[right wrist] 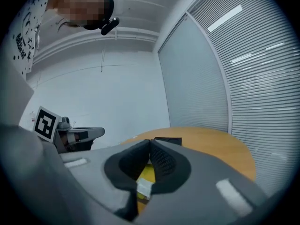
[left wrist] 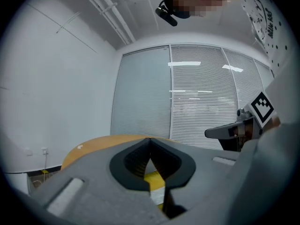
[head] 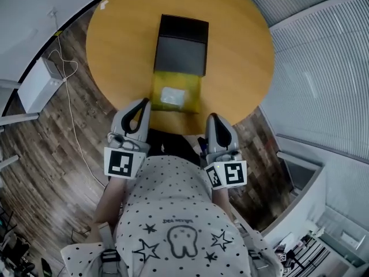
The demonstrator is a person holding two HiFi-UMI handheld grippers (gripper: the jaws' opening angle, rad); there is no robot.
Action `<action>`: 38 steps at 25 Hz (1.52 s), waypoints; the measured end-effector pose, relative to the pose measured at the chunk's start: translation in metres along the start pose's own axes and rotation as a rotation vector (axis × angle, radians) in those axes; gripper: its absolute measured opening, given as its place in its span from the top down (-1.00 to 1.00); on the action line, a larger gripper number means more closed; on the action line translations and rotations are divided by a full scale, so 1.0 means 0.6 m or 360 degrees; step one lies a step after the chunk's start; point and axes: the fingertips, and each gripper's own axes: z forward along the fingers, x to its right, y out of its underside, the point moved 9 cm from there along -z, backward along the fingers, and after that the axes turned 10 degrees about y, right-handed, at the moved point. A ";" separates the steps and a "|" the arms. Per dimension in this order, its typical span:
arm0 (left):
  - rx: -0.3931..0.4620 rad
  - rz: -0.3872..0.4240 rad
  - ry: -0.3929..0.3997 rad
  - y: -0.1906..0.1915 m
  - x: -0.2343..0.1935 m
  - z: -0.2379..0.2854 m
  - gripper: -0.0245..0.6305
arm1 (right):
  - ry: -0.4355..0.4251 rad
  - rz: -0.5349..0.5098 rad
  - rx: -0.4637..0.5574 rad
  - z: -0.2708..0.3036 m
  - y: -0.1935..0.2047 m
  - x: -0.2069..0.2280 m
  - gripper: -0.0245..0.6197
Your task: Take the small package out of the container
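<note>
My dotted shirt (head: 173,212) fills the bottom of the head view, and just past it I hold both claws out at the near edge of the round wooden table (head: 242,56). My left claw (head: 144,101) is closed. In its own view the two dark pads (left wrist: 136,161) meet at their tips with nothing pinched between them. My right claw (head: 212,116) is the same, tips together and empty.

Between the two claws and a little beyond them lies the yellow container (head: 193,85), close to the table's near edge. The left tips sit just beside its near left corner, and the right tips are near its near right corner. Neither claw touches it. The small package (head: 172,96), pale and flat, rests in the middle of the yellow container, apart from both claws. Each claw's view shows a strip of yellow and a bit of white through the gap below its tips.

A black box (head: 181,53) touches the container's far edge, toward the table's middle. Off to my left, a white cable (head: 69,108) trails over the wooden floor (head: 40,172) past a white cabinet (head: 37,85). Blinds (head: 323,68) line the right side.
</note>
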 end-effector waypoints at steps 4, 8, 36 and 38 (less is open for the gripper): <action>-0.0022 -0.0001 -0.0065 0.004 -0.001 -0.007 0.90 | -0.0081 -0.0048 0.0035 0.015 -0.011 0.005 0.91; -0.0052 -0.0008 -0.0112 0.012 -0.003 -0.013 0.90 | -0.0160 -0.0211 0.0018 0.032 -0.007 0.002 0.91; -0.0081 -0.0012 -0.0229 -0.001 -0.016 0.010 0.90 | -0.0595 -0.0699 -0.0318 0.185 0.053 -0.030 0.65; -0.0088 -0.0012 -0.0237 0.001 -0.019 0.009 0.90 | -0.0639 -0.0734 -0.0374 0.199 0.070 -0.038 0.63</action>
